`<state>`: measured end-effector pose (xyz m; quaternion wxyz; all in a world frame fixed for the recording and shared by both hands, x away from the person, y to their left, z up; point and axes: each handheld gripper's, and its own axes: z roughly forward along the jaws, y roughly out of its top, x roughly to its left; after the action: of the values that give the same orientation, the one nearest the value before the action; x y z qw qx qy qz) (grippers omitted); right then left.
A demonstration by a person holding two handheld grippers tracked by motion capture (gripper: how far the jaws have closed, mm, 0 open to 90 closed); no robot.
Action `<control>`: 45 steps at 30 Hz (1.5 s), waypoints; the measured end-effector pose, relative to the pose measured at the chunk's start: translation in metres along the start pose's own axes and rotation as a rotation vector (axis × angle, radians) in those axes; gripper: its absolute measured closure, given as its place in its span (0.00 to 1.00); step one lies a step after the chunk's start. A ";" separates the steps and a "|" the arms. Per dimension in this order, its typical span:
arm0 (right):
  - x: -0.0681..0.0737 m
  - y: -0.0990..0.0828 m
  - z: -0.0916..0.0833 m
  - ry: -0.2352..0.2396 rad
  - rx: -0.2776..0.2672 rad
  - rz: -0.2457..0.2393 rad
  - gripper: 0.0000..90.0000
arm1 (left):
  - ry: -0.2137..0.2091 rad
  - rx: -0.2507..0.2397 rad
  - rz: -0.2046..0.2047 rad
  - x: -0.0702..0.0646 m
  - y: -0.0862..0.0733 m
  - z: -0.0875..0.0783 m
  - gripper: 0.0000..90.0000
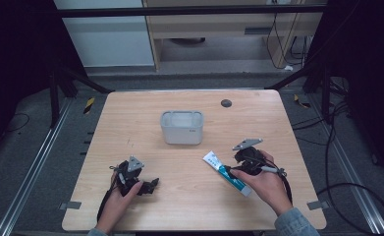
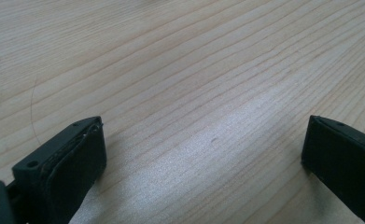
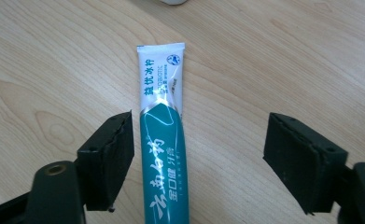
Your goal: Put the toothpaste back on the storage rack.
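A light wooden table (image 1: 189,201) seen from above, with a person's two hands reaching in from the near edge, each holding a black two-jaw gripper.

The right gripper (image 3: 199,154) has its jaws spread wide apart, holding nothing. In the right gripper view, a toothpaste tube (image 3: 164,140) lies flat on the table between the two jaws. The tube sits far over to one side of the gap: the jaw on the left of that view is just beside or touching the tube's edge, though which cannot be told, while the other jaw stands well clear of it.

The tube is teal along most of its body and white at its flat crimped end, with printed lettering running along its length. Its long axis runs straight away from the gripper, with the crimped white end pointing away. In the high view, the toothpaste tube (image 1: 226,173) lies on the near right part of the table, on a diagonal, its white end pointing toward the far left and its other end under the right hand (image 1: 265,184).

The left gripper (image 2: 203,154) also has its jaws wide apart, low over bare wood with nothing between them. In the high view it sits at the near left, held by the left hand (image 1: 118,196).

A grey open-topped container (image 1: 181,128) stands near the table's centre, well apart from both grippers.
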<state>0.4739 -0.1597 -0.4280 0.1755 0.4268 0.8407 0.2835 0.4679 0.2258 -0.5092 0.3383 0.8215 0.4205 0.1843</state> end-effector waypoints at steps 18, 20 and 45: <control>0.012 0.030 0.008 0.047 0.133 -0.058 0.57 | 0.004 0.000 -0.005 -0.001 0.000 0.000 0.00; 0.012 0.036 0.011 0.055 0.155 -0.055 0.60 | 0.004 0.000 -0.005 -0.001 0.000 0.000 0.00; 0.028 0.047 0.059 0.084 0.289 -0.055 0.64 | 0.004 -0.001 -0.004 -0.001 -0.001 -0.001 0.00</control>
<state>0.5186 -0.0953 -0.4463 0.0846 0.4122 0.8906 0.1724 0.4667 0.2258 -0.5093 0.3383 0.8200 0.4228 0.1855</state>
